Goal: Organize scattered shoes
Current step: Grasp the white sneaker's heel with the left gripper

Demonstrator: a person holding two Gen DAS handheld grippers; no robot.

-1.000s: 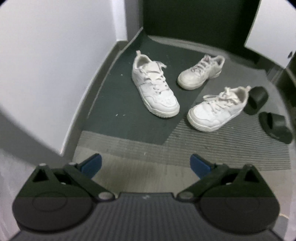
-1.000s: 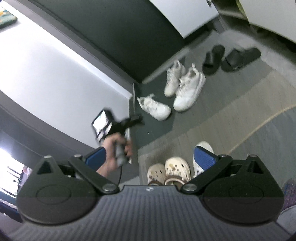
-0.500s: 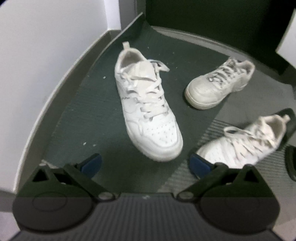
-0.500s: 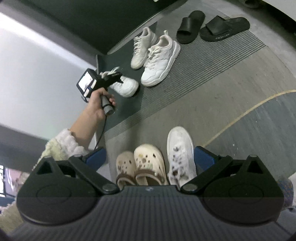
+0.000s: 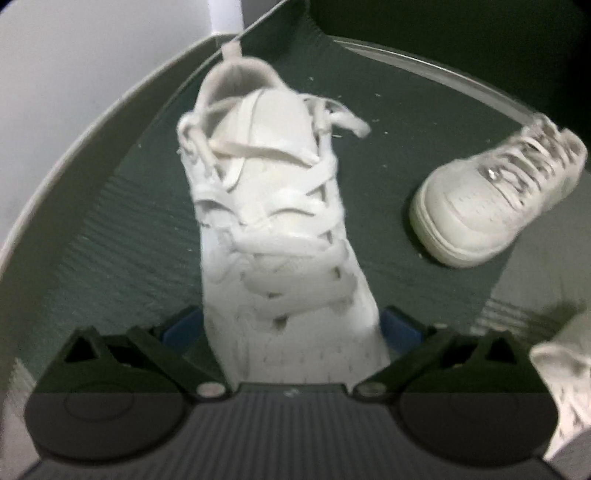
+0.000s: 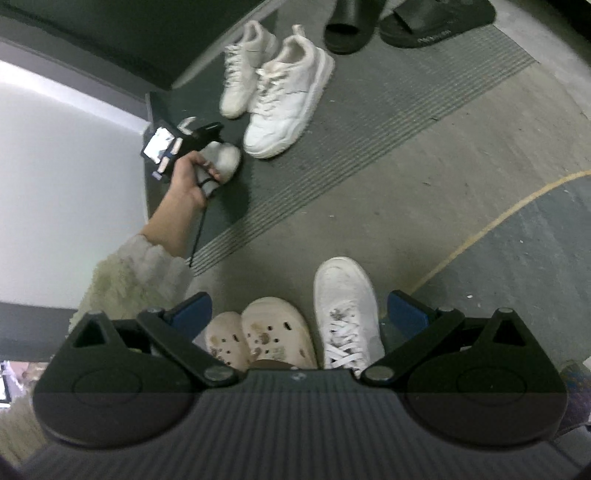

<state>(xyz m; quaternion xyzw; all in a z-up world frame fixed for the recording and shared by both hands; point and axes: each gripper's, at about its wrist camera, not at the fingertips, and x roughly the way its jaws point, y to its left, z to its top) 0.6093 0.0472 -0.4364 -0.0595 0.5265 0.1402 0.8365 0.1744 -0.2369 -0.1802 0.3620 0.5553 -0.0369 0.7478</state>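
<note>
A white lace-up sneaker (image 5: pixel 273 221) lies on the dark green mat, toe toward me. My left gripper (image 5: pixel 291 325) is open, one blue finger on each side of the toe. A second white sneaker (image 5: pixel 495 199) lies to the right, and part of a third (image 5: pixel 561 387) shows at the lower right edge. From above, the right wrist view shows a hand holding the left gripper (image 6: pixel 184 144) over that sneaker (image 6: pixel 225 158). My right gripper (image 6: pixel 299 310) hangs open high above the floor, holding nothing. Below it lies another white sneaker (image 6: pixel 343 306).
Two white sneakers (image 6: pixel 291 96) lie side by side on the ribbed mat. Behind them are two black slides (image 6: pixel 351 26). The person's feet in cream clogs (image 6: pixel 277 336) stand beside the near sneaker. A white wall (image 5: pixel 74 92) borders the mat on the left.
My left gripper has moved down and forward until its open fingers straddle the toe of the white sneaker. The right gripper has tilted downward slightly; it is still open.
</note>
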